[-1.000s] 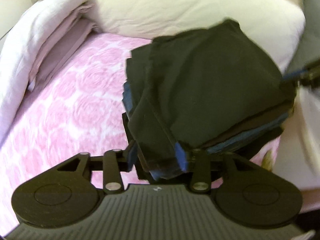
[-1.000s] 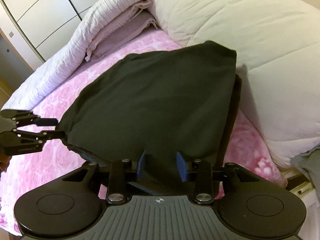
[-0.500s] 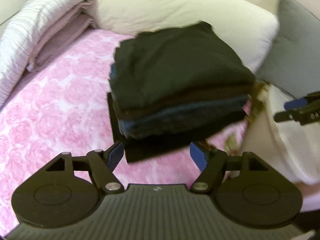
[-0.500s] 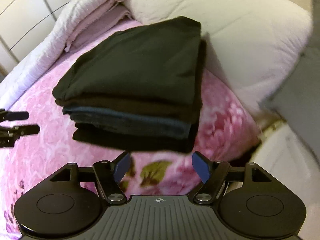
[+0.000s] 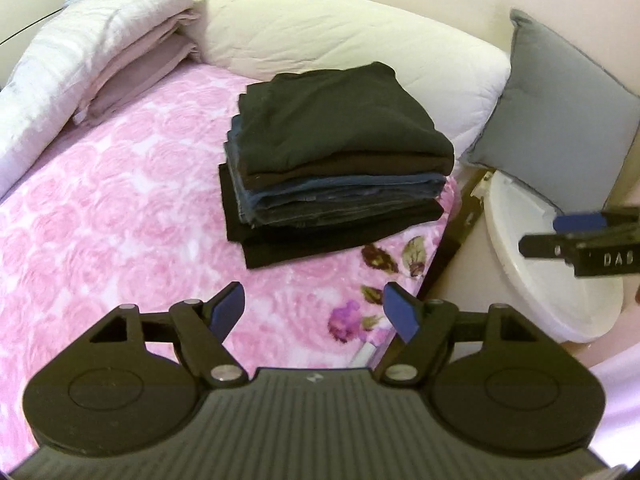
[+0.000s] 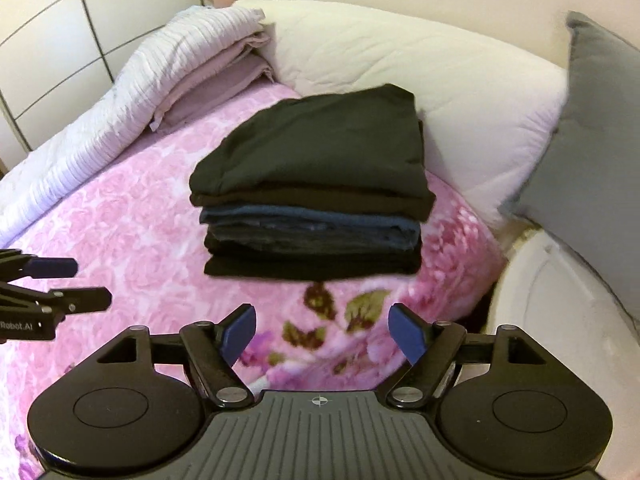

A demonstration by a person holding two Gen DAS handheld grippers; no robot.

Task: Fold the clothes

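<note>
1. Both my tongs are off the cloth now: the left gripper (image 5: 314, 307) and the right gripper (image 6: 322, 334) have their jaws opening toward full spread, with only bedspread showing between the blue pads.
2. A second ago each was pinching the near edge of the black garment; half a second ago they had let go and were backing off. Now the stack of folded clothes (image 5: 336, 160) sits well ahead of both.
3. I read that as this piece done: the black top layer lies flat and square over the blue and dark layers beneath, and nothing is left in my grip.
4. The stack rests on the pink bedspread (image 5: 120, 208), near the bed's right edge and just in front of the cream pillow (image 5: 340, 40).
5. Right of the bed are a grey cushion (image 5: 560, 96) and a white tub (image 5: 552, 280), possibly a laundry basket; the rim is blurred.
6. Open room lies left, toward the folded quilt (image 6: 160, 80).
</note>
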